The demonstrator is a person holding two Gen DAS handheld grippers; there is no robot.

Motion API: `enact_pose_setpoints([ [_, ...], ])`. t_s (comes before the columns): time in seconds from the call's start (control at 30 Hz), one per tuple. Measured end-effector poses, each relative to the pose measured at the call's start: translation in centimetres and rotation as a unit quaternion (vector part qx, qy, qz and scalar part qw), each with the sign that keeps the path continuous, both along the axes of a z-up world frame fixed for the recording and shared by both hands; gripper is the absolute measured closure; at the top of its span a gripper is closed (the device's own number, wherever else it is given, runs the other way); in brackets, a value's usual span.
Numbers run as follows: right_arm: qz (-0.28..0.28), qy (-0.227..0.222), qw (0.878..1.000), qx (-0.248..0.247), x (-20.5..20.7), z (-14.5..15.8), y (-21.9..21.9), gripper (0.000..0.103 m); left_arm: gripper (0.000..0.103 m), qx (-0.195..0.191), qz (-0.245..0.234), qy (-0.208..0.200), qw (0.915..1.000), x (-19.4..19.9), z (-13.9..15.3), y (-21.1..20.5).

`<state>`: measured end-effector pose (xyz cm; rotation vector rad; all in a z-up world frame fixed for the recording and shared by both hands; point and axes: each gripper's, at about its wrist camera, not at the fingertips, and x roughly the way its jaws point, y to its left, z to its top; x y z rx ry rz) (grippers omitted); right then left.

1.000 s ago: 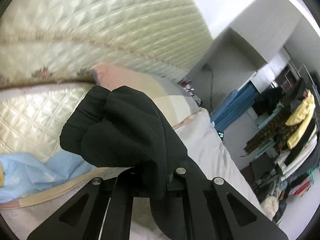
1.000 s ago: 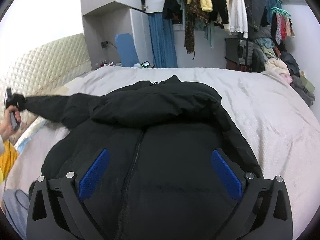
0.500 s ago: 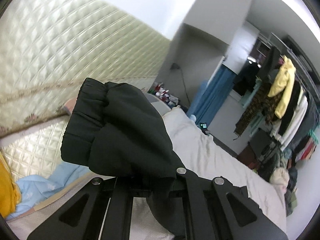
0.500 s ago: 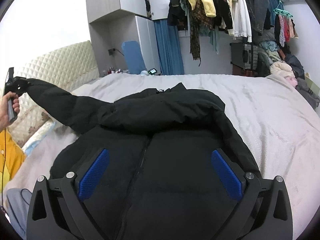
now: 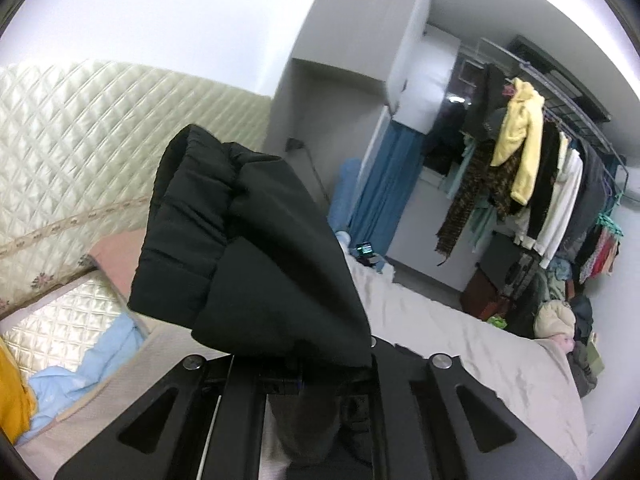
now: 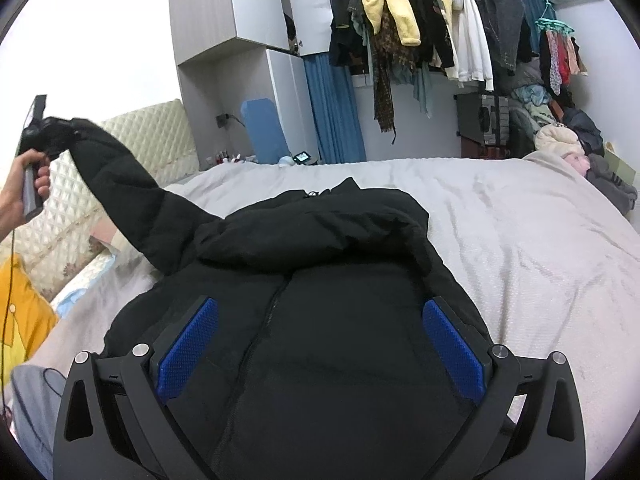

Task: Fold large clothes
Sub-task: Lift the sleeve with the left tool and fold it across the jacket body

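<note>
Across the lower middle of the right wrist view, one black puffer jacket [image 6: 320, 320] lies flat on the bed [image 6: 520, 240], its padded shell matte and softly ridged, a zipper running down the centre and the thick hood bunched in a rounded roll at the top. One sleeve [image 6: 132, 200] rises diagonally to the upper left of the frame, lifted off the pale, wrinkled bedcover. Its ribbed, gathered cuff [image 5: 192, 216] fills the centre of the left wrist view, where the left tool [image 5: 320, 364] is clamped on the fabric just below it. A hand [image 6: 28, 188] at the left edge grips that tool's handle. The right tool [image 6: 320, 344] hangs spread wide above the jacket's chest, its two blue textured pads [image 6: 188, 348] apart and touching nothing. Behind stands a cream quilted headboard [image 5: 80, 140] with diamond stitching, and a rack of hanging clothes [image 6: 440, 20] crowds the upper right.
</note>
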<state>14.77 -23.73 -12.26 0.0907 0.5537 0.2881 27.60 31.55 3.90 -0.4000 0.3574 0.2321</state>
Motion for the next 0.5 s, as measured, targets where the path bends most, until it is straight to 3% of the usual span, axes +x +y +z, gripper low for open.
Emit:
enact_pose_setpoints([
  [0.5,0.003,-0.019,1.0,0.017,-0.4,0.8,-1.7,0.0,0.093,0.002,-0.112,-0.039,0.993,2.7,0.6,-16.9],
])
